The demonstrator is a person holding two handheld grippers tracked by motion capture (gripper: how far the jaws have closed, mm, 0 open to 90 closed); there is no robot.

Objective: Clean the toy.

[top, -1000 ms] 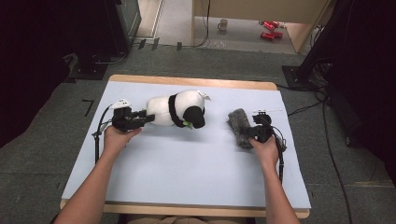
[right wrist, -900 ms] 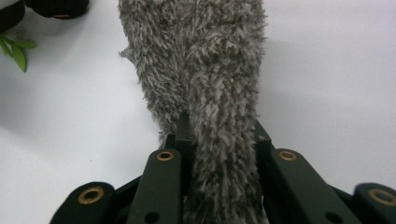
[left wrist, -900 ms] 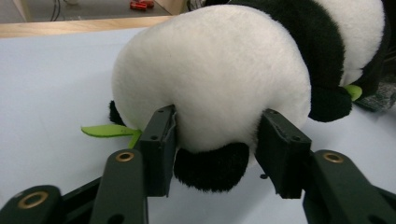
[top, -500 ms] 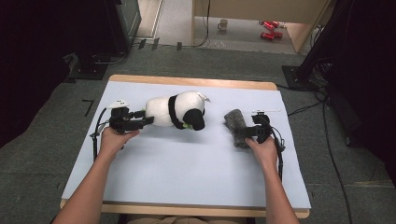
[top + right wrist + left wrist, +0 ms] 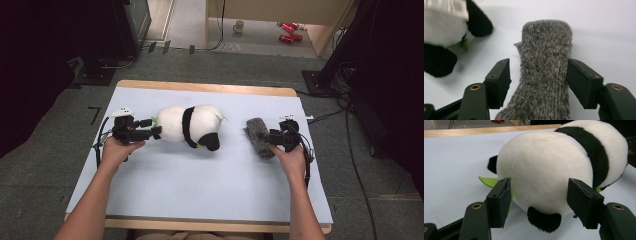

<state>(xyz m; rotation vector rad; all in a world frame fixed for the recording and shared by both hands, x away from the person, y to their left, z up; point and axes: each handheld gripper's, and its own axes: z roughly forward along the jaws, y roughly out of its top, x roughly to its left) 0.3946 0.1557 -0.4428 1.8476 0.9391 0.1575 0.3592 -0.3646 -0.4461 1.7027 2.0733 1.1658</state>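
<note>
A black-and-white panda plush (image 5: 175, 125) lies on its side on the pale blue table (image 5: 200, 185). My left gripper (image 5: 156, 132) points at its rear from the left. In the left gripper view the panda (image 5: 544, 170) bulges between the jaws of the left gripper (image 5: 539, 200), which have just been opening and do not squeeze it. A grey fuzzy sock (image 5: 256, 131) lies to the panda's right. My right gripper (image 5: 265, 137) straddles the sock (image 5: 545, 62); its jaws (image 5: 539, 75) have just been closing, with a gap on the left pad's side.
A green felt leaf (image 5: 487, 181) pokes out under the panda. The table's wooden edge (image 5: 200, 88) runs along the far side. On the floor beyond are a mug (image 5: 239, 25), red objects (image 5: 287, 31), cables and dark equipment (image 5: 120, 30).
The right gripper's jaws have spread apart around the sock. The panda has settled slightly toward the near side. Both hands have stayed about where they were.
</note>
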